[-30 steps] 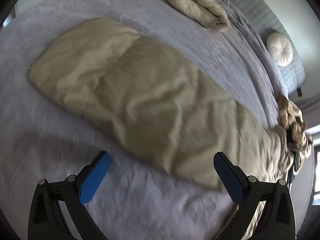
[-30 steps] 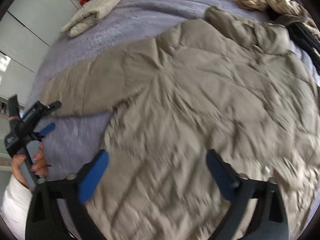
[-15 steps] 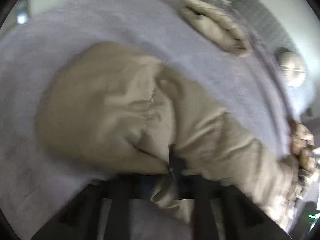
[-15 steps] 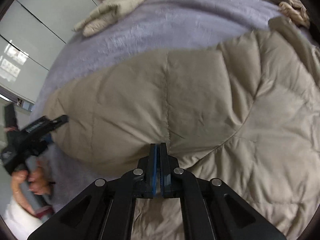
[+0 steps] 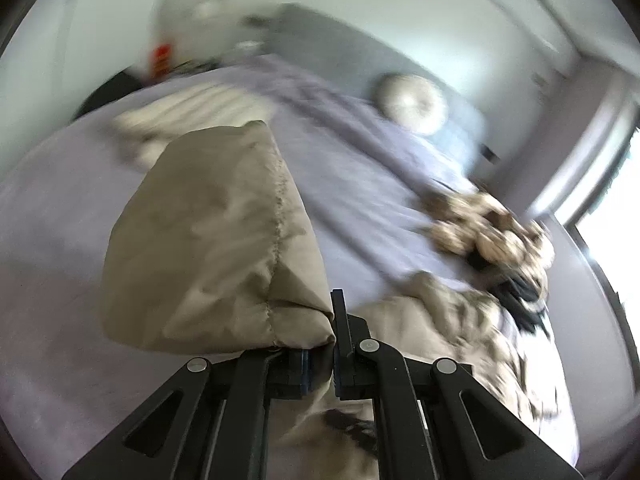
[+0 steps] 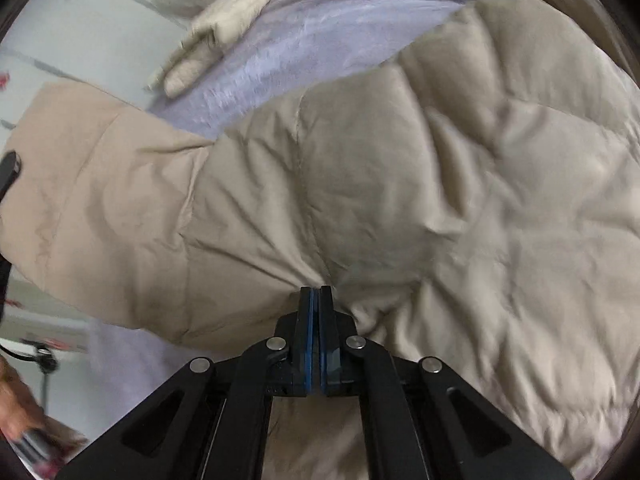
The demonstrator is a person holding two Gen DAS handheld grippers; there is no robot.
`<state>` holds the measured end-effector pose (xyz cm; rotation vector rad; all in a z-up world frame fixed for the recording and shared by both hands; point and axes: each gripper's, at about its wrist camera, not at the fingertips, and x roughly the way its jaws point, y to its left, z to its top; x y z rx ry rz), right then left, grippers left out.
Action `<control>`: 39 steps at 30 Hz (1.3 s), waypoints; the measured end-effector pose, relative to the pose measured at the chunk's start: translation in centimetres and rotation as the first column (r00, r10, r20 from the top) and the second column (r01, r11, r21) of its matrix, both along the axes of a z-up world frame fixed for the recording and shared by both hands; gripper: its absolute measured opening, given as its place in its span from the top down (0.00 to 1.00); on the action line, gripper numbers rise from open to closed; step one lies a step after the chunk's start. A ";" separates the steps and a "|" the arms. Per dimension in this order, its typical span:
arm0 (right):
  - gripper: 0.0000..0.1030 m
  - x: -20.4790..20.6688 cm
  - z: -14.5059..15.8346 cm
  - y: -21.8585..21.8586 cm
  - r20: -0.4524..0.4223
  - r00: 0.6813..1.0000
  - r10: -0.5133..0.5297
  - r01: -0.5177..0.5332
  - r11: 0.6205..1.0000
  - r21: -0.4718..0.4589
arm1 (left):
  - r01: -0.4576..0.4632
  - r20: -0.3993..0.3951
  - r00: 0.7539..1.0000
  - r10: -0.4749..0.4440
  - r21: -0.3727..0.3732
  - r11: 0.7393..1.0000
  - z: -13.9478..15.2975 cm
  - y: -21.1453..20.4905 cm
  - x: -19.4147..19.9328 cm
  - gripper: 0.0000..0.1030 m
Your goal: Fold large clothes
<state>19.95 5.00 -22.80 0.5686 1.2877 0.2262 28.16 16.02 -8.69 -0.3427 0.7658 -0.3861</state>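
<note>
Sleeve [image 5: 208,248] of the beige puffer coat [image 6: 460,184] hangs lifted off the lilac bed cover [image 5: 360,184], its cuff end pinched in the left gripper [image 5: 320,344], whose jaws are pressed together on the fabric with a fold of it bulging to their left. The rest of the coat lies spread across the near part of the bed, and the right gripper [image 6: 316,300] has its 2 blue-lined jaws squeezed tight on a quilted fold near where the sleeve meets the body, the cloth puckering into the pinch. In the right wrist view the raised sleeve reaches out toward the bed's left edge, past it, with a bit of the other tool and a person's hand [image 6: 16,412] showing at the lower left. Toward the far side of the bed lies a folded cream knit [image 6: 224,28], well apart from the coat. The left wrist view is blurred, but a round cream cushion [image 5: 412,102] seems to rest at the grey headboard [image 5: 340,48], and a heap of patterned brown and dark clothes [image 5: 492,240] sits by the bed's right edge, just beyond the coat's crumpled far end.
</note>
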 end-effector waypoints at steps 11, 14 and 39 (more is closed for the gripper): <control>0.99 -13.3 6.3 -18.0 0.038 0.971 -0.238 0.240 0.954 -0.180 | 0.336 -0.069 0.942 -0.329 0.245 0.910 -4.9 -25.2 -3.5 0.91; 0.99 -15.9 5.9 -21.4 0.018 0.957 -0.289 0.286 0.936 -0.204 | 0.394 -0.130 0.919 -0.373 0.358 0.847 -8.6 -29.5 -5.1 0.91; 0.13 -7.0 9.6 -12.0 0.181 0.981 0.071 0.050 0.808 -0.587 | -0.003 -0.327 0.943 0.067 0.195 0.981 -10.0 -6.1 4.5 0.01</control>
